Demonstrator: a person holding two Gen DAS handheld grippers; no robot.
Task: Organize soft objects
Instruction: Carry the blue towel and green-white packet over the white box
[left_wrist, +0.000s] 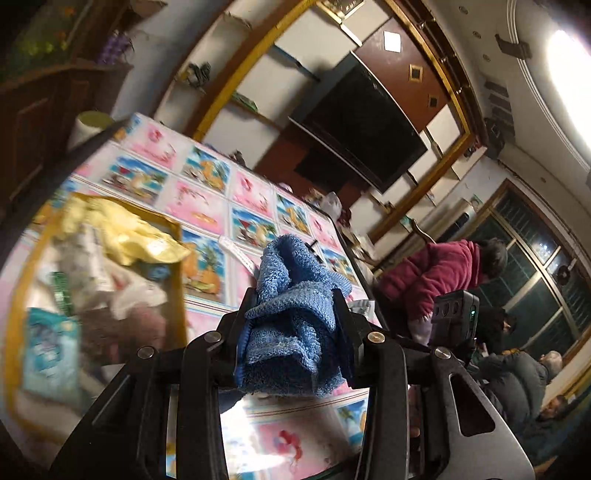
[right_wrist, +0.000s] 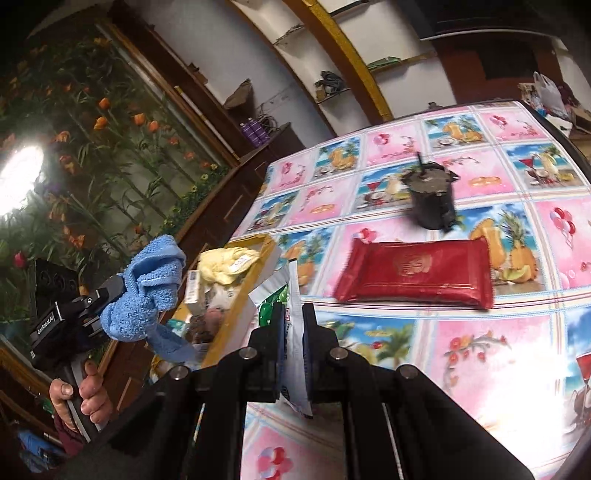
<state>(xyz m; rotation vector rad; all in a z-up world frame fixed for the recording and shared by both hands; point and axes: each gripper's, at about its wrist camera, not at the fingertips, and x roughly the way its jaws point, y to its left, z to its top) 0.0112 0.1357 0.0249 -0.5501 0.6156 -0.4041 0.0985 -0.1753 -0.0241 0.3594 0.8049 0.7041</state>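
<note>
Left gripper clamped on a bunched blue towel, held up off the table; towel's long axis running along the 2 fingers, free end rising past the tips and folding over, a loose tail hanging down on the handle side in the right wrist view. Same towel seen from the right camera, raised beside a yellow-rimmed box at the table's edge. Box filled with a crumpled yellow cloth, white packets and a teal pack, contents blurred. Right gripper closed on a thin white sachet, gripped flat between the 2 pads, long axis along the fingers, top end pointing ahead toward the box, bottom corner sticking out beneath the pads. Red flat packet lying on the patterned tablecloth, long axis across the view, well apart from the box. Dark cup with a straw standing just beyond the packet. Bare hand wrapped on the left gripper's handle.
</note>
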